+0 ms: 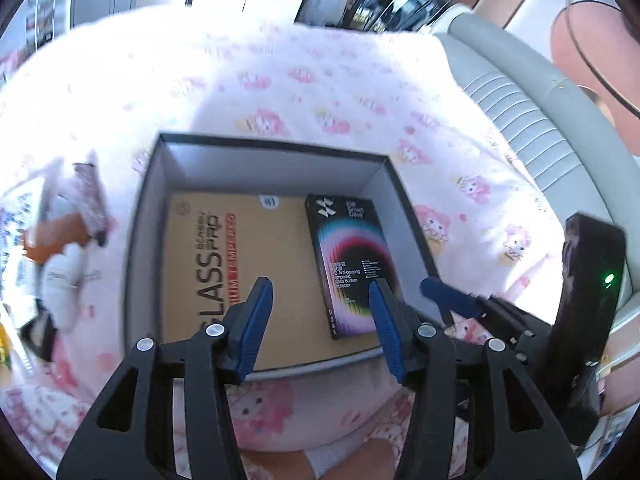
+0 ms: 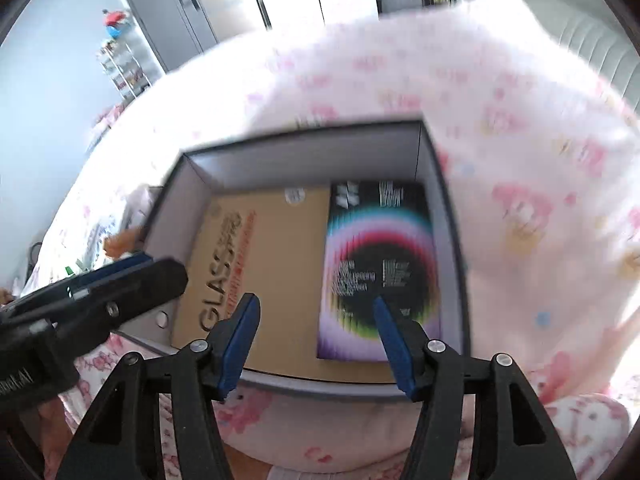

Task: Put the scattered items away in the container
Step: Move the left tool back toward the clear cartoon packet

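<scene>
A bed spread with a pink cartoon-print sheet (image 1: pixel 320 80) carries an open grey box (image 1: pixel 146 216). The remaining scattered items (image 1: pixel 68 236), a blurred heap of packets, lie on the sheet just beyond the box's left wall, so the left gripper (image 1: pixel 322 286) looks the nearer. It hangs wide open and empty over the box's near edge. Inside lie a tan glass-protector pack (image 1: pixel 200 264) and a black screen-protector box (image 1: pixel 348 264) on the right, long axes running near to far. The right gripper (image 2: pixel 316 302) also gapes empty. The heap's makeup is unreadable.
</scene>
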A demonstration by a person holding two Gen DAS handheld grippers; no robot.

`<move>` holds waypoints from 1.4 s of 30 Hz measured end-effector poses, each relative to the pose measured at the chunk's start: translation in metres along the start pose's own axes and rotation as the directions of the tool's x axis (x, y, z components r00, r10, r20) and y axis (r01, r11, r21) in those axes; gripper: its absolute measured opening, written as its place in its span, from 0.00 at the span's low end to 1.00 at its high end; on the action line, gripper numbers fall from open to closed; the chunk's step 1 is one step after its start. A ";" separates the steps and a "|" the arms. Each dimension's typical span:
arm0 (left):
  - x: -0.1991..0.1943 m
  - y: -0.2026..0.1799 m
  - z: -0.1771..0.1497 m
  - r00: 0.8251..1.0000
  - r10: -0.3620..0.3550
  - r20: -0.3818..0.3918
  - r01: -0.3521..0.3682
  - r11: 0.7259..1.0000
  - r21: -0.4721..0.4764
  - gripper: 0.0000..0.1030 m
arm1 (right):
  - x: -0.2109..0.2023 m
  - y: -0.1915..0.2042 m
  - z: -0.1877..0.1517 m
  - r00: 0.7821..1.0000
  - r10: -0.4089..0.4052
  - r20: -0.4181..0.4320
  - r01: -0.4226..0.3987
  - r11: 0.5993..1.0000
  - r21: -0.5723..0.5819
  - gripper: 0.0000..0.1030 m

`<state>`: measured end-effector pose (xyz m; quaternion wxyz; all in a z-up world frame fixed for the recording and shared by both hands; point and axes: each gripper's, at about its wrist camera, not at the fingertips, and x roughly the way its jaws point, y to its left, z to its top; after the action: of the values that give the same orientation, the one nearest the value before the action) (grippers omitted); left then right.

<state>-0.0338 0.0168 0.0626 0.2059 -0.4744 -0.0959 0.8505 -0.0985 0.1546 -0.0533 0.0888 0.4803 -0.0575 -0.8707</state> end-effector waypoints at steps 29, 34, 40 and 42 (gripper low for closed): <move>-0.074 0.230 -0.049 0.952 0.213 0.219 -0.128 0.928 -0.349 0.51 | 0.004 0.278 -0.024 0.964 0.264 -0.043 -0.252 0.847 -0.469 0.60; -0.053 0.298 -0.050 0.965 0.216 0.148 -0.125 0.877 -0.463 0.45 | 0.046 0.292 -0.012 0.968 0.227 -0.101 -0.249 0.859 -0.447 0.59; -0.003 0.365 -0.048 0.986 0.149 0.071 -0.088 0.841 -0.535 0.34 | 0.098 0.295 0.001 0.950 0.243 -0.197 -0.303 0.875 -0.378 0.43; 0.011 0.380 -0.049 0.992 0.107 0.061 -0.056 0.831 -0.554 0.34 | 0.114 0.300 0.002 0.950 0.227 -0.215 -0.295 0.876 -0.382 0.42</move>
<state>-0.0964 -0.3209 -0.1081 0.0196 -0.4784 -0.3256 0.8153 -0.1301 -0.1627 -0.0902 0.3087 0.5085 0.0690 -0.8008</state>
